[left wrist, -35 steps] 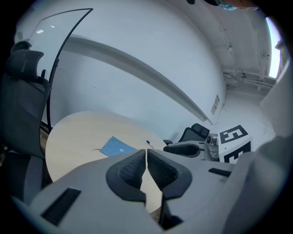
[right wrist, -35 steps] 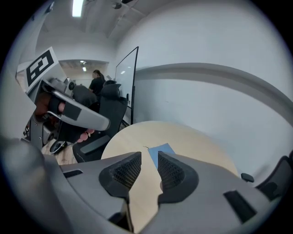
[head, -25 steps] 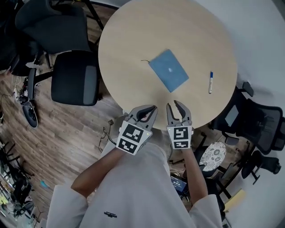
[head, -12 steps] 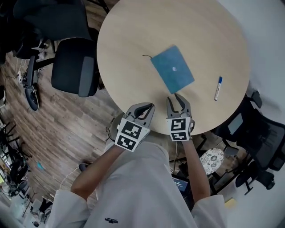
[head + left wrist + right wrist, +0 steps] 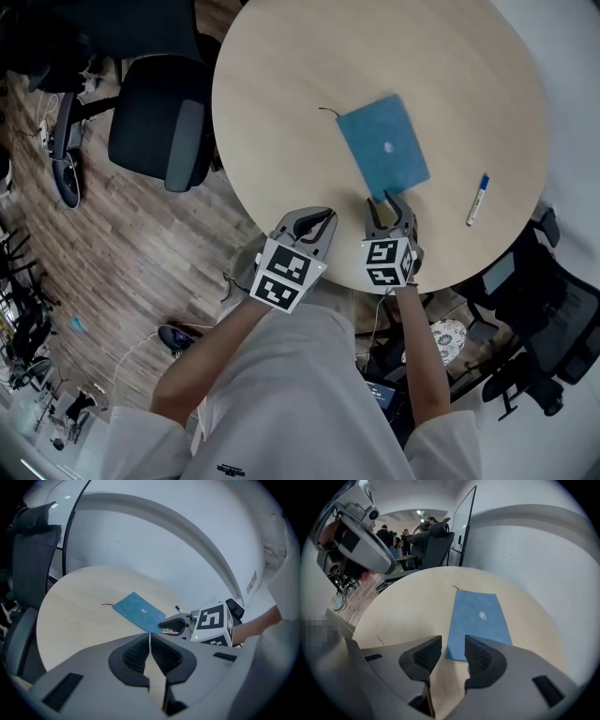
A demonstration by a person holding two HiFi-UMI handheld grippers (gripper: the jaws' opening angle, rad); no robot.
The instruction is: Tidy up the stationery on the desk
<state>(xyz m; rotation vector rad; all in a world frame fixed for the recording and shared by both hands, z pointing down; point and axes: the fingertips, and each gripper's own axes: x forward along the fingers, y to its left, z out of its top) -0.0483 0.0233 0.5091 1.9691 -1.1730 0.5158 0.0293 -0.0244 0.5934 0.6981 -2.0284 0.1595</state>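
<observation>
Over the near edge of the round wooden desk (image 5: 281,84), a person is holding two grippers side by side. On the right half of the desk a blue notebook (image 5: 384,148) is lying flat and closed, one short edge facing the person. The right gripper (image 5: 390,201) is hovering just short of that edge with its jaws parted and nothing between them; in its own view the notebook's near edge (image 5: 478,620) is showing through the gap. The left gripper (image 5: 317,218) is waiting at the near edge, just beside its partner, clenched on nothing. A blue-capped pen (image 5: 477,200) is lying close to the right edge, apart from the notebook.

The step in hand is probably picking up the notebook. Because it is lying flush on the wood, the right gripper should be coming in low and level, working one jaw under the near edge. If the cover is refusing to lift, dragging it toward the near edge until it overhangs may be easier. The left gripper could be steadying the far side.
</observation>
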